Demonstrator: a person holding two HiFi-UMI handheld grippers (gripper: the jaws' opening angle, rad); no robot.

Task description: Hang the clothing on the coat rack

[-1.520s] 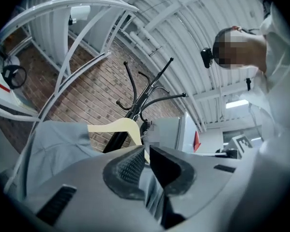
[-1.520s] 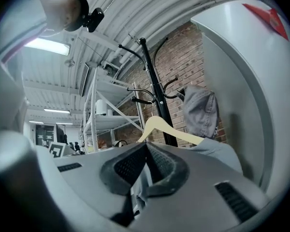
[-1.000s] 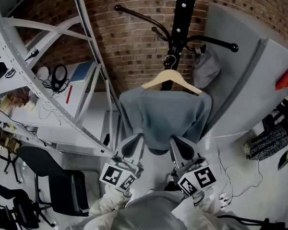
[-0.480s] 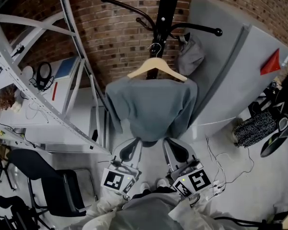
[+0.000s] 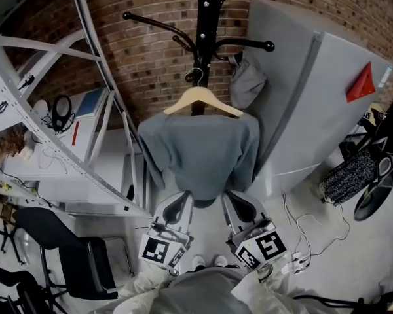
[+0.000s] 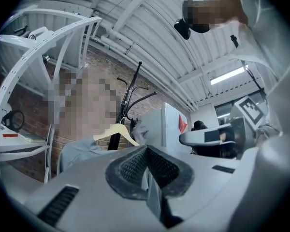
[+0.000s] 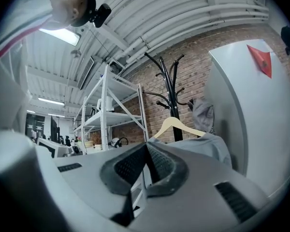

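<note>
Grey long-sleeved sweater (image 5: pixel 200 152) is hanging on a pale wooden hanger (image 5: pixel 200 100), draped evenly over both shoulders, in front of the black metal coat rack (image 5: pixel 206 18) against the far red brick wall (image 5: pixel 150 57). The hanger's wire hook is sitting close against the rack's pole and appears to be resting on a lower prong; exactly which prong, I cannot tell. A small grey cloth bundle (image 5: pixel 247 84) is hanging from the rack's right arm, just right of the hanger. Judgement: the hanging step is looking complete, and the moment is reading as the release or check phase. The next move is probably only calling for both tools to draw clear toward the near side without brushing the hem, and for a look at whether the hanger is sitting level. The left gripper (image 5: pixel 177 205) is pointing up at the sweater's lower edge from the near side; its own view is showing the ribbed pads pressed together with nothing between them. The right gripper (image 5: pixel 239 201) is mirroring it just to the right, jaws likewise pressed together and empty, with the garment hanging beyond the tips and not touching them.
</note>
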